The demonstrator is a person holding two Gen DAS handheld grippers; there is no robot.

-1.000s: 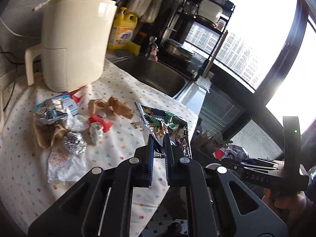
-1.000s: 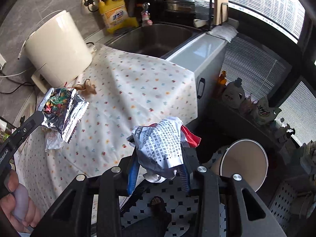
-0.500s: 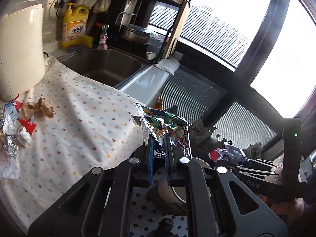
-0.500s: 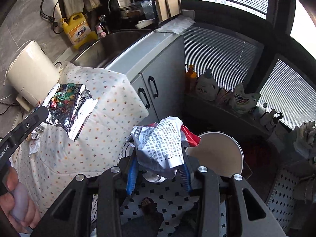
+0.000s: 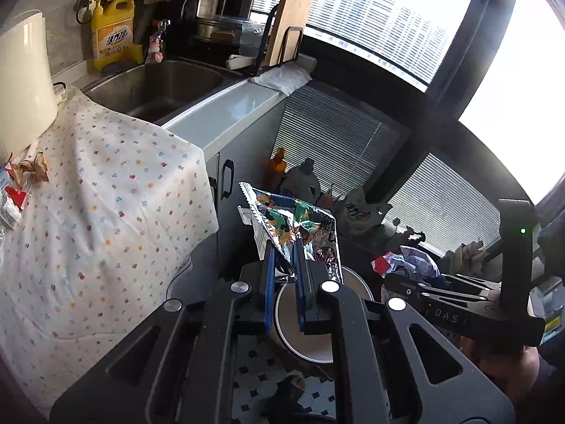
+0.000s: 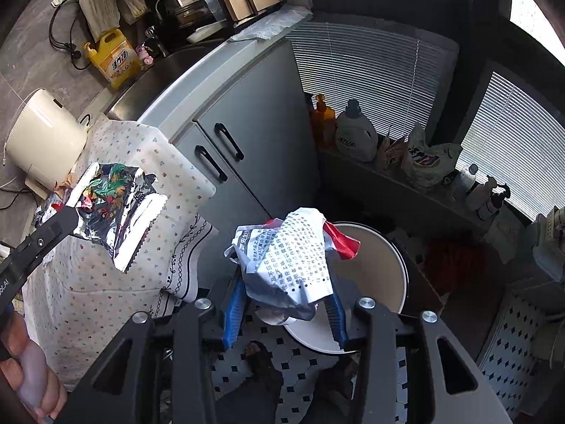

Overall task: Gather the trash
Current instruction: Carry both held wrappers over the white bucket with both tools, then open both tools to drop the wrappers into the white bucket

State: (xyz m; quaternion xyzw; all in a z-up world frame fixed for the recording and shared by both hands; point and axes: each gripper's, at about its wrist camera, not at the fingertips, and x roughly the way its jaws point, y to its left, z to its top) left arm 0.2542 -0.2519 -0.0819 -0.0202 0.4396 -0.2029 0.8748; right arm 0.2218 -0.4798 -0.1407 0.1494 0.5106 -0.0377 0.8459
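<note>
Item count, both views combined:

- Tongs: two, the left tongs point(image 5: 284, 247) and the right tongs point(image 6: 286, 296).
- Held trash: two pieces, one foil snack wrapper point(image 5: 300, 226) and one crumpled printed paper wrapper point(image 6: 289, 265).
- Waste bin point(image 6: 374, 268): one, round, on the floor.
- Yellow detergent jug point(image 5: 113, 31): one, beside the sink point(image 5: 159, 84), of which there is one.
- Cream appliance point(image 6: 46, 137): one.
- Patterned cloth point(image 5: 99, 219): one.
- Cabinet door handles point(image 6: 229, 141): two.
- Loose trash point(image 5: 31, 169) at the tabletop edge: several pieces, exact count unclear.
</note>
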